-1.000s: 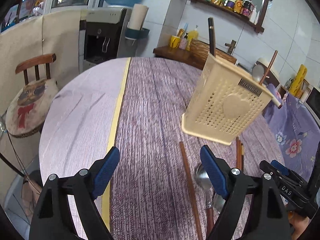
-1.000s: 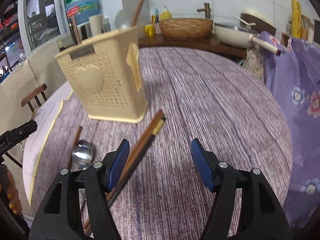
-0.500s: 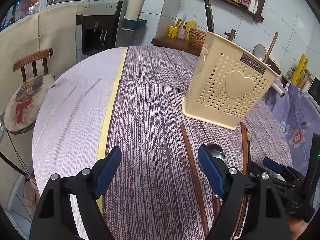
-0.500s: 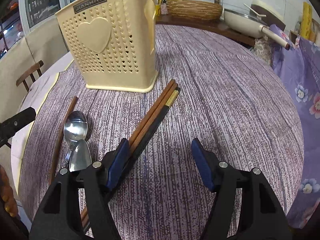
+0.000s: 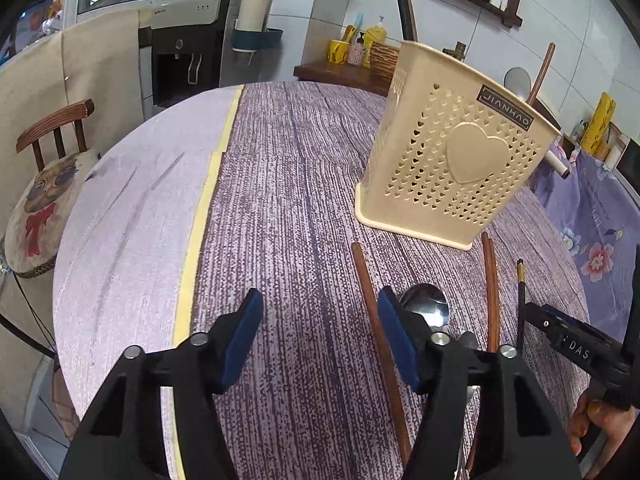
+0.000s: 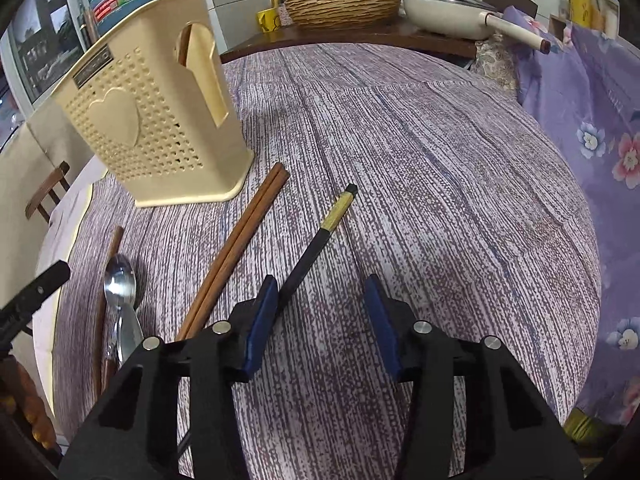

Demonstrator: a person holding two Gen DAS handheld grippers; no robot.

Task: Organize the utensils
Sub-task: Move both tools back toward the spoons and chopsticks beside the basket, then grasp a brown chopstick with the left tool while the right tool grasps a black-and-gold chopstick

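A cream perforated utensil holder (image 5: pixel 452 164) (image 6: pixel 156 124) stands on the round purple table and holds a few utensils. In front of it lie a single brown chopstick (image 5: pixel 380 344) (image 6: pixel 105 280), metal spoons (image 5: pixel 426 306) (image 6: pixel 120 284), a pair of brown chopsticks (image 5: pixel 491 288) (image 6: pixel 236 248) and a black chopstick with a gold band (image 5: pixel 520 300) (image 6: pixel 320 240). My left gripper (image 5: pixel 320 332) is open and empty, its right finger just beside the single chopstick and the spoon. My right gripper (image 6: pixel 322 320) is open and empty, with the black chopstick's near end by its left finger.
A wooden chair (image 5: pixel 48 176) with a printed cushion stands left of the table. A counter behind holds a wicker basket (image 6: pixel 344 0), a yellow mug (image 5: pixel 338 51) and a pan (image 6: pixel 444 20). Purple floral cloth (image 6: pixel 592 128) lies at the right. A water dispenser (image 5: pixel 188 52) stands at the back.
Both grippers have dropped lower toward the table. The right gripper has shifted right, from over the brown chopstick pair to beside the black chopstick. The holder now stands still on the table.
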